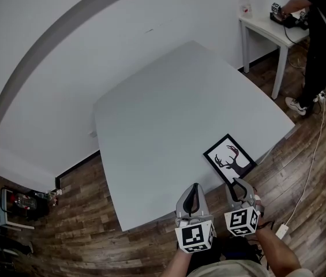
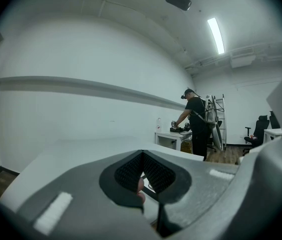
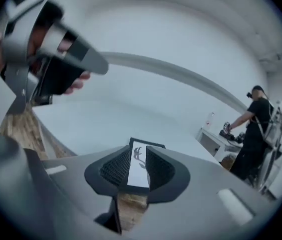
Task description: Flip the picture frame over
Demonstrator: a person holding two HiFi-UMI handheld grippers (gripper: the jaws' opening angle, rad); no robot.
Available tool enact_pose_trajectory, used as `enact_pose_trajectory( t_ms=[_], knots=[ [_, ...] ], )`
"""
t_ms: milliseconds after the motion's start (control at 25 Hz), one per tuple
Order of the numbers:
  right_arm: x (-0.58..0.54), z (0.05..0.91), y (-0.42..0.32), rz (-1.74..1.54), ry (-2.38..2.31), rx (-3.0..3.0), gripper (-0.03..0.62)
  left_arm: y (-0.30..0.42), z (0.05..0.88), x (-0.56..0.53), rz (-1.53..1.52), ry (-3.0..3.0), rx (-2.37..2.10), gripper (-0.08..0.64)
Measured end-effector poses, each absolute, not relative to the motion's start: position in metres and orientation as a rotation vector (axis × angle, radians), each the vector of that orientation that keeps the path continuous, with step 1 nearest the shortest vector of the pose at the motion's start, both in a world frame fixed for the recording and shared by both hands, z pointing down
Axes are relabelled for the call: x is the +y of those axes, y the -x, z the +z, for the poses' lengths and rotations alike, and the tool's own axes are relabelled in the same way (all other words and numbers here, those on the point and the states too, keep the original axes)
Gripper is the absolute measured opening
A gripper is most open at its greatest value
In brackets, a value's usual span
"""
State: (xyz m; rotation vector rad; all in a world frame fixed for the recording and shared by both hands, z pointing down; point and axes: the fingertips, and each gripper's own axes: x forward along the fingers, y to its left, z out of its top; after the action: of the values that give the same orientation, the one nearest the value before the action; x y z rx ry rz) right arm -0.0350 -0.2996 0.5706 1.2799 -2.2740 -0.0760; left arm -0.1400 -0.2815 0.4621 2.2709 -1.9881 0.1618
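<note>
The picture frame (image 1: 229, 158) is black with a white mat and a dark deer silhouette. It lies face up on the grey table (image 1: 163, 126), close to the front right edge. My right gripper (image 1: 238, 185) hovers just short of the frame's near corner, its jaws a narrow gap apart with nothing held. In the right gripper view the frame (image 3: 138, 165) shows through that gap, beyond the gripper (image 3: 140, 152). My left gripper (image 1: 192, 196) sits at the table's front edge, left of the frame, with its tips together. The left gripper view shows that gripper (image 2: 141, 156) shut and empty.
A white side table (image 1: 266, 26) stands at the back right with a bottle (image 1: 244, 3) on it, and a person in black (image 1: 321, 33) works there. A cable and a white adapter (image 1: 282, 231) lie on the wood floor at my right. Clutter (image 1: 18, 203) sits at the far left.
</note>
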Motion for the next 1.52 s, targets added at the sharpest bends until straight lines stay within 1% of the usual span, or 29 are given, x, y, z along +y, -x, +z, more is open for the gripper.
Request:
enact_pose_trajectory(
  t_ms=[120, 280, 520, 800, 1520],
  knots=[
    [-0.306, 0.534, 0.018, 0.065, -1.383, -2.388, 0.103, 0.138, 0.456, -0.284, 0.143, -2.279, -1.989, 0.000],
    [-0.310, 0.485, -0.002, 0.175, -1.509, -2.524, 0.067, 0.138, 0.444, -0.285, 0.114, -2.296, -1.992, 0.000],
    [-0.311, 0.439, -0.033, 0.172, -1.667, -2.589, 0.026, 0.135, 0.430, -0.288, 0.077, -2.327, -1.997, 0.000],
    [-0.311, 0.418, -0.053, 0.182, -1.743, -2.621, 0.025, 0.133, 0.420, -0.288, 0.058, -2.349, -2.000, 0.000],
    [-0.308, 0.422, -0.061, 0.200, -1.775, -2.574, 0.023, 0.130, 0.413, -0.281, 0.039, -2.369, -1.998, 0.000]
  ],
)
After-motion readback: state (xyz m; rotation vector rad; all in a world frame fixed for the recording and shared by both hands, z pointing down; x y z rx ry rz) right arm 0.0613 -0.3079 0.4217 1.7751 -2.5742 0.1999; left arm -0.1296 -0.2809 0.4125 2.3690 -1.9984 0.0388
